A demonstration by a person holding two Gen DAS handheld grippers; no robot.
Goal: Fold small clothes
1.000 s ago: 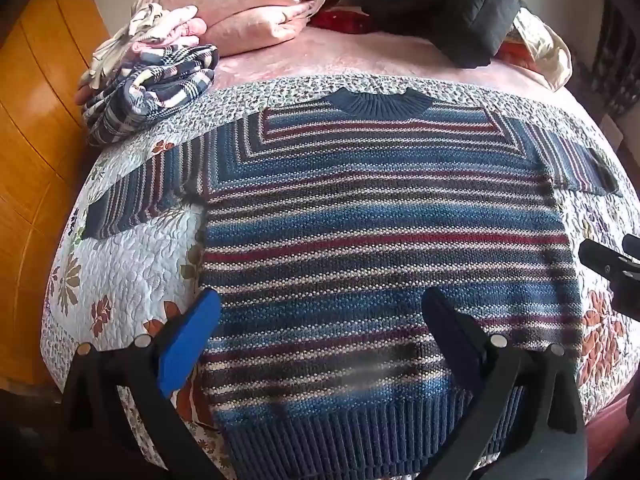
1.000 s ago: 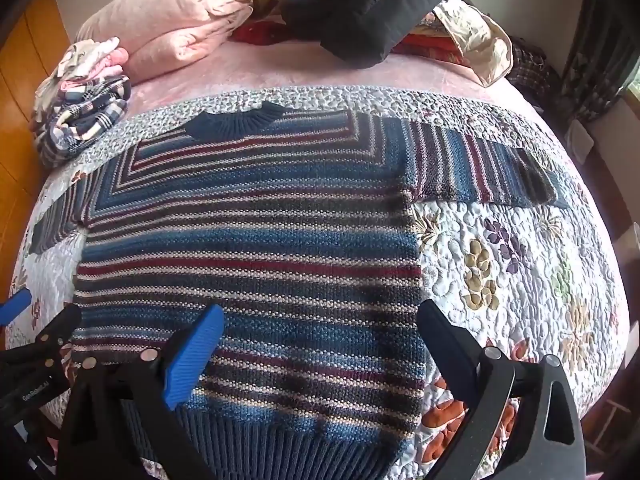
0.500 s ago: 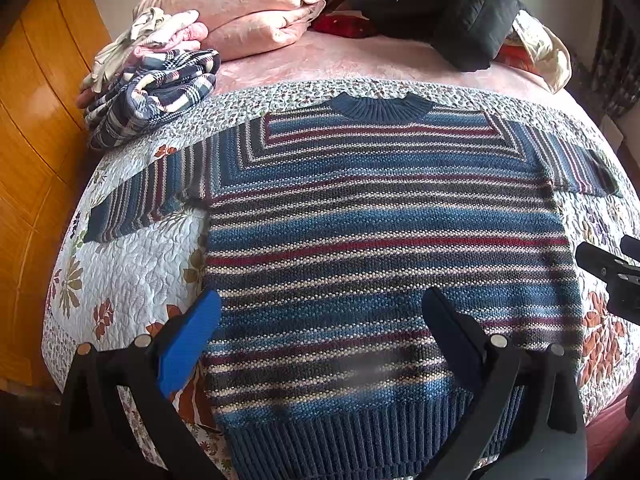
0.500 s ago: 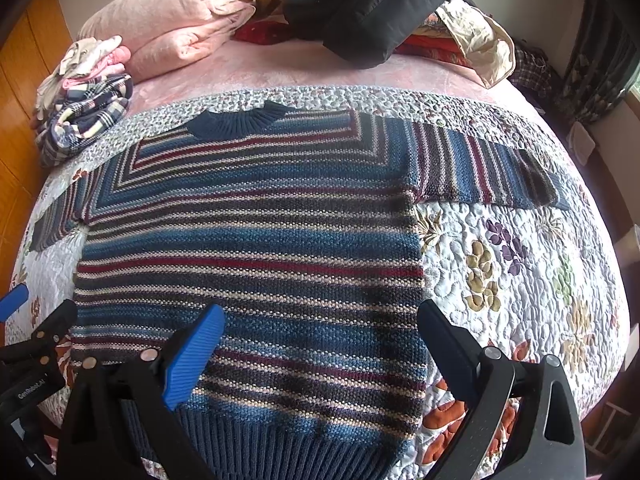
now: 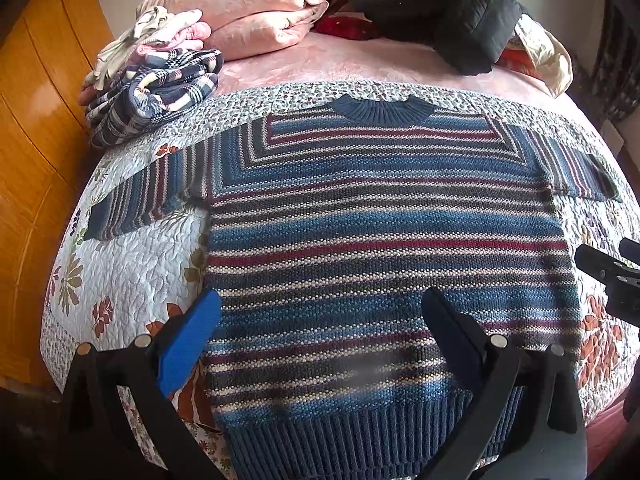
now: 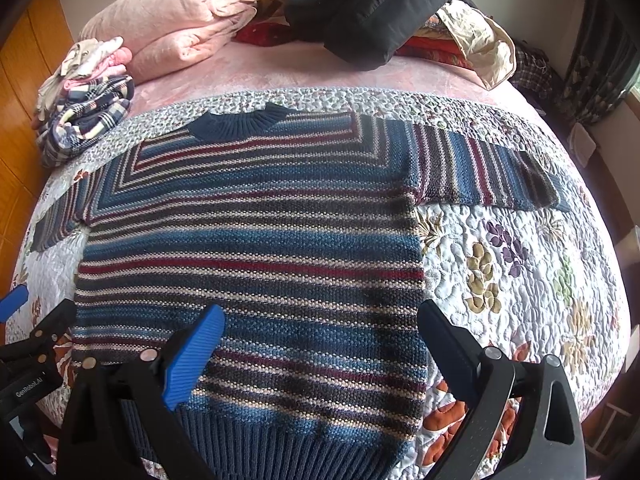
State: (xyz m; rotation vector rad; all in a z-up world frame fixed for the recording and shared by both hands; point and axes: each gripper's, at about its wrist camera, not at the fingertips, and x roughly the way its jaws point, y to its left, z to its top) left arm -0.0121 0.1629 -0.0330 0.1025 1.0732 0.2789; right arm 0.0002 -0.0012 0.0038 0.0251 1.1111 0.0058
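A striped knit sweater in blue, grey, cream and dark red lies flat on the bed, collar at the far side, both sleeves spread sideways. The right wrist view shows the same sweater with its right sleeve stretched out. My left gripper hangs open above the lower left part of the sweater, holding nothing. My right gripper is open too, above the lower right part near the ribbed hem. Neither touches the cloth as far as I can see.
A floral quilt covers the bed under the sweater. A stack of folded clothes sits at the far left, a pink duvet and a black jacket behind. Wooden panelling borders the left side.
Both grippers have drawn back slightly, so the sweater sits a little lower in each view. The sweater itself has not moved and both grippers stay open.
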